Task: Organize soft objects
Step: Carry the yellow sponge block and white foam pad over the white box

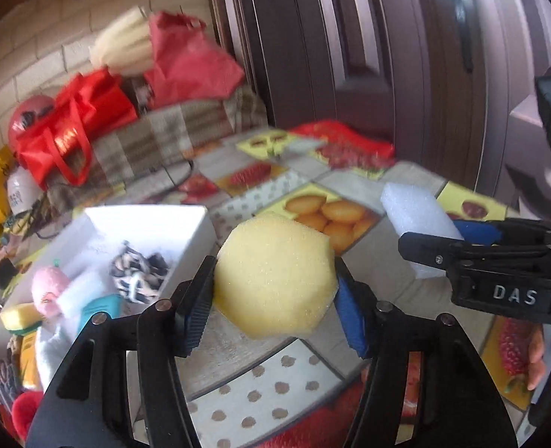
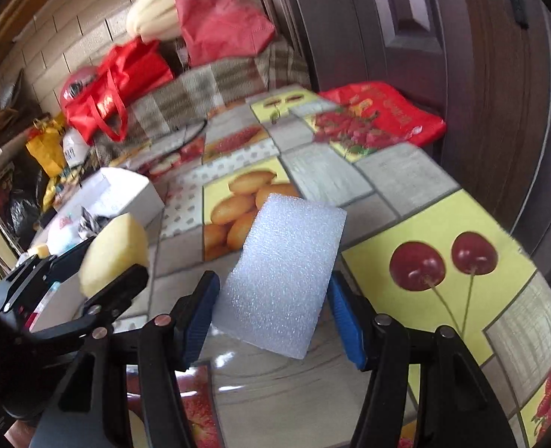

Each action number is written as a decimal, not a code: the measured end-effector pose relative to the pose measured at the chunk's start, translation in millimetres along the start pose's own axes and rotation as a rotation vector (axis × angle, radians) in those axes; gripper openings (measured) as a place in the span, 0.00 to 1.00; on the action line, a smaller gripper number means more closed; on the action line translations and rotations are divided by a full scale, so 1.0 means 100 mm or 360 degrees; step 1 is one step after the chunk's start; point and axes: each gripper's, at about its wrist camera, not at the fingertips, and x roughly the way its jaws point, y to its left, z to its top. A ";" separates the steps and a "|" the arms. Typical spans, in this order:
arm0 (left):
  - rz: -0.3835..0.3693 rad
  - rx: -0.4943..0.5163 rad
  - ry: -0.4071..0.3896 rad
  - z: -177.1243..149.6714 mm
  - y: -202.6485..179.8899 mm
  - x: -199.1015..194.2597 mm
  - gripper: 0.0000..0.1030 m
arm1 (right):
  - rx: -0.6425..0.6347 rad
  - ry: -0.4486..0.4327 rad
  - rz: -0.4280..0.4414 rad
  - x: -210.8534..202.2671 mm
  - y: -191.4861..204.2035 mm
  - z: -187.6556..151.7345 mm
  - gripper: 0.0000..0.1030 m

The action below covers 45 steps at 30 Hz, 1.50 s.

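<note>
Two tongs, left tongs (image 1: 273,300) gripping one yellow sponge (image 1: 275,274), right tongs (image 2: 271,311) gripping one white foam block (image 2: 282,272)

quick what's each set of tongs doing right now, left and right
Left tongs: shut on the yellow sponge.
Right tongs: shut on the white foam block.

Black gripper (image 1: 273,295), blue-padded jaws, silver screws
</note>
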 end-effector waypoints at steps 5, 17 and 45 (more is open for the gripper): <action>0.0074 -0.0118 -0.0247 -0.17 0.17 -0.56 0.58 | -0.0095 -0.0178 0.0016 -0.35 0.18 -0.16 0.58; 0.0315 -0.0368 -0.0293 -0.63 0.85 -1.22 0.59 | -0.0250 -0.0472 0.0044 -0.76 0.61 -0.33 0.58; 0.0566 -0.0502 -0.0211 -0.92 1.59 -1.32 0.59 | -0.0788 -0.0335 0.0167 -0.32 1.82 -0.56 0.58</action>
